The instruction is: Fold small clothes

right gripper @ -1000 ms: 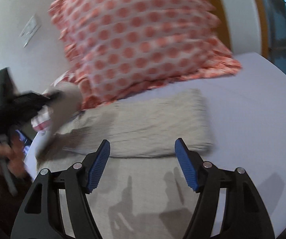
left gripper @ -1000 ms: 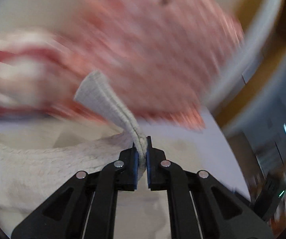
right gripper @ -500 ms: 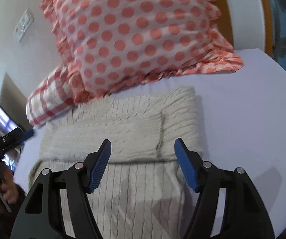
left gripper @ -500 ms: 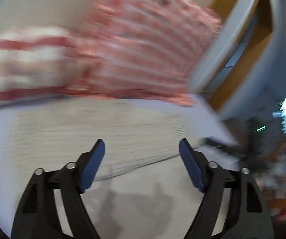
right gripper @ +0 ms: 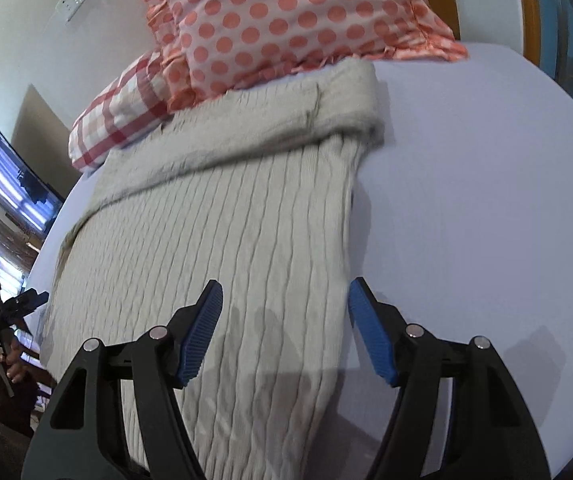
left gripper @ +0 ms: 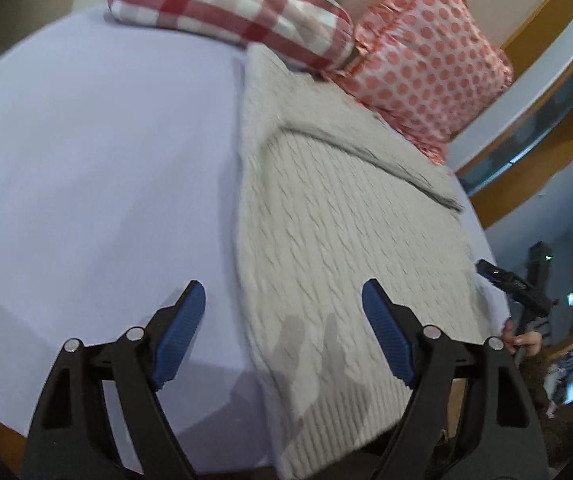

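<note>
On the bed (left gripper: pixel 86 160) in front of me I count one cream cable-knit sweater (left gripper: pixel 346 240), two pillows and my two tools. In my left camera's frame the lilac sheet fills the left half, the sweater runs from the upper middle down to the lower right, and its folded sleeve lies as a band across its top toward the right edge. Above it, the red checked pillow (left gripper: pixel 226 4) sits at the upper middle and the pink polka-dot pillow (left gripper: pixel 430 56) at the upper right, both touching the sweater's far end. My left hand-held gripper (left gripper: pixel 284 332) is spread wide and holds nothing; its left pad hangs over bare sheet, its right pad over the knit, with the sweater's left edge between them. At the right edge of that frame I can see my other tool, small and dark. In my right camera's frame the sweater fills the left and middle, the sheet the right, the checked pillow the left middle and the dotted pillow the top. My right hand-held gripper (right gripper: pixel 285 330) is likewise released and wide, grasping nothing, straddling the sweater's right edge: left pad over the knit, right pad over sheet.
</note>
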The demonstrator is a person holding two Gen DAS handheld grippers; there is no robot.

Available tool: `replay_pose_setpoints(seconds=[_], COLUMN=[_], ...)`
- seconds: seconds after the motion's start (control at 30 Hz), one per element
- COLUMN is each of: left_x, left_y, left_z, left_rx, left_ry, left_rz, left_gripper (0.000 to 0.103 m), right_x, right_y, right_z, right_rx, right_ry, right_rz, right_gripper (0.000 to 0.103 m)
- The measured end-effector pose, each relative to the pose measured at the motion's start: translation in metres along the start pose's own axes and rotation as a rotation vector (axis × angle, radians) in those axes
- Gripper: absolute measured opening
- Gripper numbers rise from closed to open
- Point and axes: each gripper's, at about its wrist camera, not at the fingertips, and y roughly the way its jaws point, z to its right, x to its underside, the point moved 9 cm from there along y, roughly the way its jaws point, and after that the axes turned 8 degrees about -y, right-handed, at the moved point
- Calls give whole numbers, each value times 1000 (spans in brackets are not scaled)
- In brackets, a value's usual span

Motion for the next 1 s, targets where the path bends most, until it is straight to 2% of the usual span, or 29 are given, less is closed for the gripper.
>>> replay_pose_setpoints(seconds=[0.1, 0.17, 0.3, 0.33, 0.37, 0.4, 0.5, 0.53, 0.57, 0.63, 0.73, 0.83, 0.9, 1.0], left_x=[16, 25, 43, 48, 51, 55, 64, 66, 70, 69, 61, 35, -1, -61], left_y=[-4, -4, -9, -10, -11, -12, -13, -12, -7, -6, -7, -19, -32, -40], left_z=[12, 21, 28, 30, 31, 32, 33, 33, 31, 30, 33, 42, 50, 55], left_rx=[9, 30, 1, 4, 9, 23, 57, 71, 81, 74, 109, 172, 216, 226], left_ry=[47, 60, 101, 102, 100, 92, 58, 41, 12, 1, -20, -37, -39, -57], left_rz=[-1, -19, -31, -35, -38, -44, -61, -76, -104, -93, -102, -62, 3, 94], left_gripper=[80, 80, 76, 74, 73, 69, 49, 30, 20, 12, 10, 9, 9, 9], right_x=[18, 28, 47, 52, 60, 66, 83, 85, 88, 88, 74, 35, 7, -43], right_y=[-5, -11, -23, -26, -28, -30, -33, -34, -33, -33, -44, -76, -89, -93], right_z=[-10, -17, -21, -22, -26, -30, -44, -45, -47, -47, -47, -51, -51, -48], right_rx=[-5, -25, -50, -69, -127, -161, -231, -240, -268, -296, -346, -430, -457, -468], right_ry=[-20, -29, -21, -12, 5, 13, 14, 21, 39, 75, 114, 133, 139, 158], right_rz=[-4, -1, 2, 2, -5, -8, -11, -3, 2, 27, 108, 277, 354, 427], right_gripper=[65, 58, 46, 39, 37, 34, 17, 9, 9, 9, 8, 8, 8, 8])
